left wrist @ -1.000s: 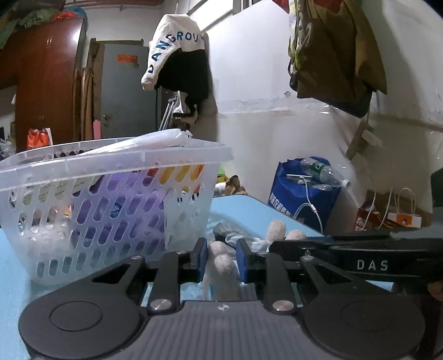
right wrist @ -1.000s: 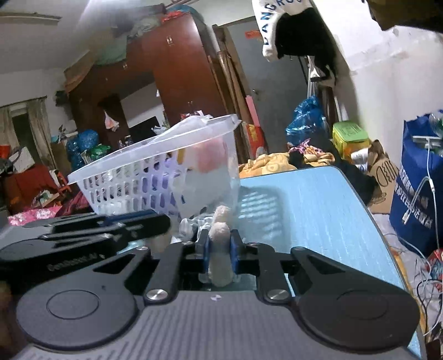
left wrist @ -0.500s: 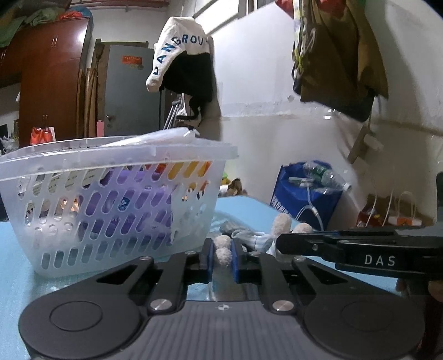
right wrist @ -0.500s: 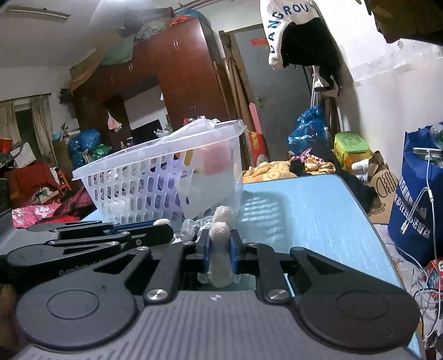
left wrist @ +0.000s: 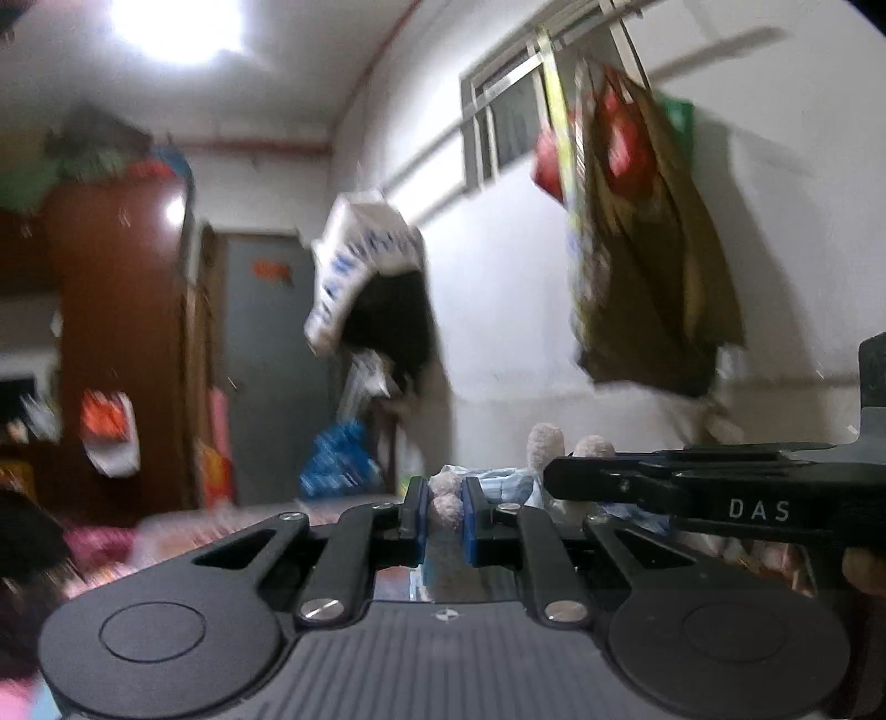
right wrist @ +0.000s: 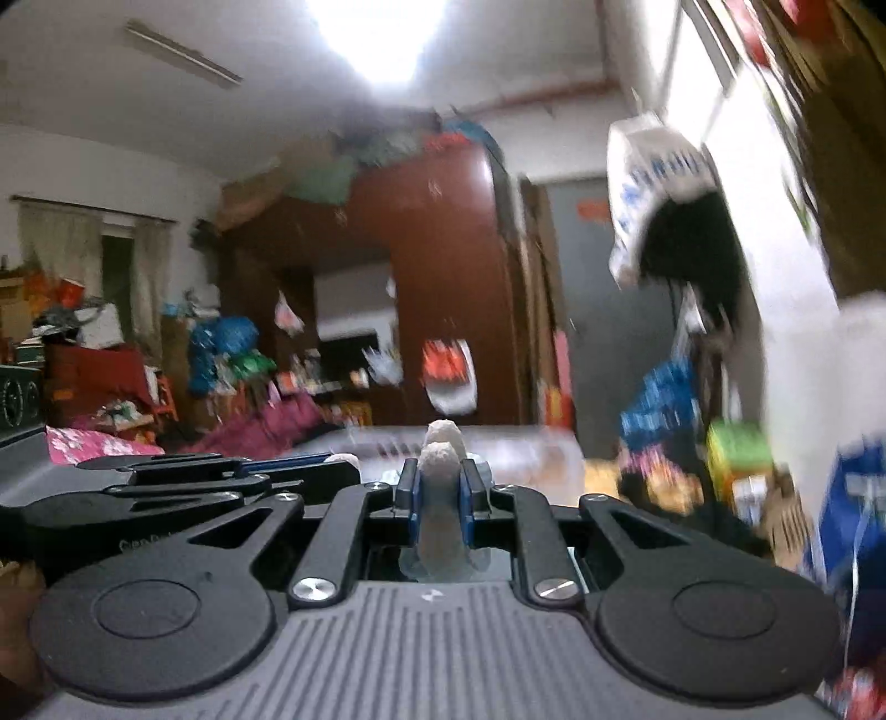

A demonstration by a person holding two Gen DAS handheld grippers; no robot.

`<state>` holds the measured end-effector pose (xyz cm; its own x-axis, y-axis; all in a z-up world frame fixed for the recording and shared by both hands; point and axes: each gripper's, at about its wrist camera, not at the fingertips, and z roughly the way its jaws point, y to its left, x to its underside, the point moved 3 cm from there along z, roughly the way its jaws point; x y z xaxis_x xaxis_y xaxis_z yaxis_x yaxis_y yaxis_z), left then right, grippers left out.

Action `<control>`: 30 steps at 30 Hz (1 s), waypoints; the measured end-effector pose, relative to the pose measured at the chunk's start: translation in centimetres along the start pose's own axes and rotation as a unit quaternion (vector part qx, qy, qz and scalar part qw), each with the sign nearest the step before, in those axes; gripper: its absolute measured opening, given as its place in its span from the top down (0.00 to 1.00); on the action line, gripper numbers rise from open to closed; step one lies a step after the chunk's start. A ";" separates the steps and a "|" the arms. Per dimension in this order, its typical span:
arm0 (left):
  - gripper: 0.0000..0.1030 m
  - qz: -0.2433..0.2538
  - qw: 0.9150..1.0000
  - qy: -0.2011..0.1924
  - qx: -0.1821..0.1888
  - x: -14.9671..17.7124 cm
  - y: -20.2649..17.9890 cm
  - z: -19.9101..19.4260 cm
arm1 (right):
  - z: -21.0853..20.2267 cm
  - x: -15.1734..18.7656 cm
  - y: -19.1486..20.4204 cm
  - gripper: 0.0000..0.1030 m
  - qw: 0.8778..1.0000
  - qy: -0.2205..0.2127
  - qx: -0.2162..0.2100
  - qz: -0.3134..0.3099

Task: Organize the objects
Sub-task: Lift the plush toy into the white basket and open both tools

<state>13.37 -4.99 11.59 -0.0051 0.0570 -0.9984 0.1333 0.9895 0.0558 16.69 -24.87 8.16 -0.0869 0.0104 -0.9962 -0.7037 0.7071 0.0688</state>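
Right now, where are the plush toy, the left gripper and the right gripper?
plush toy [left wrist: 545, 443]: left wrist view, fuzzy limb.
left gripper [left wrist: 444, 512]: left wrist view, between its fingertips.
right gripper [right wrist: 440, 501]: right wrist view, between its fingertips.

We counted 2 grippers, left gripper and right gripper, each w/ 2 blue pads. Just 1 plush toy btwn them, w/ 4 fuzzy beige limb tips showing in the left view: 2 in the left pads, 2 poking up by the right gripper. 1 brown wardrobe, 1 grey door, 1 ceiling light. Hanging on the wall we got 1 white-and-black jacket and 1 olive bag. Floor clutter was too blurry to count tbh.
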 end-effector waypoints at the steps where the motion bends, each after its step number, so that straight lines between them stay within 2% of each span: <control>1: 0.85 0.006 1.000 -0.008 -0.011 -1.1 0.8 0.2 | 0.6 -1.2 0.6 0.85 1.000 -0.008 -0.005 -0.010; 4: 0.85 0.011 0.999 -0.008 -0.038 -3.5 3.6 1.7 | 3.8 -4.5 2.0 0.85 0.999 -0.031 -0.016 -0.036; 9: 0.85 0.028 0.997 0.009 -0.072 -4.7 6.9 4.7 | 10.1 -6.6 2.6 0.86 0.999 -0.013 -0.036 -0.031; 13: 0.85 0.026 0.996 0.034 -0.082 -3.6 8.9 7.1 | 13.3 -5.8 2.7 0.86 0.999 0.004 -0.033 -0.041; 17: 0.85 0.012 0.995 0.060 -0.081 -1.1 10.6 9.3 | 16.1 -3.9 1.8 0.86 0.998 0.030 -0.027 -0.040; 22: 0.82 -0.002 0.992 0.093 -0.089 2.1 12.0 11.2 | 17.3 -0.8 0.5 0.86 0.997 0.064 -0.028 -0.041; 23: 0.74 -0.004 0.991 0.099 -0.093 2.7 12.2 11.3 | 17.3 -0.3 0.4 0.85 0.996 0.069 -0.029 -0.039; 24: 0.56 -0.004 0.990 0.103 -0.098 3.2 12.3 11.2 | 17.4 0.1 0.1 0.83 0.996 0.075 -0.029 -0.029; 25: 0.47 -0.005 0.990 0.102 -0.100 3.5 12.4 11.0 | 17.4 0.5 -0.2 0.69 0.996 0.083 -0.032 -0.015; 26: 0.32 -0.002 0.990 0.097 -0.101 3.8 12.3 10.7 | 17.3 0.9 -0.7 0.50 0.995 0.090 -0.031 0.001; 27: 0.23 0.001 0.990 0.092 -0.105 3.9 12.3 10.4 | 17.1 1.0 -1.0 0.43 0.996 0.090 -0.024 0.014; 28: 0.20 0.003 0.990 0.089 -0.112 3.9 12.1 10.0 | 16.6 1.2 -1.3 0.29 0.996 0.081 -0.016 0.019; 29: 0.17 0.004 0.989 0.087 -0.117 3.8 12.0 9.6 | 16.0 1.3 -1.5 0.10 0.997 0.071 -0.009 0.018; 30: 0.14 0.002 0.989 0.088 -0.116 3.6 11.9 9.5 | 15.3 1.4 -1.7 0.02 0.998 0.064 -0.002 0.016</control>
<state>24.35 5.75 8.51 -0.1794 0.0637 -0.9817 -0.0977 0.9918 0.0822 28.57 -15.19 5.85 -0.1991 -0.0576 -0.9783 -0.7025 0.7044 0.1015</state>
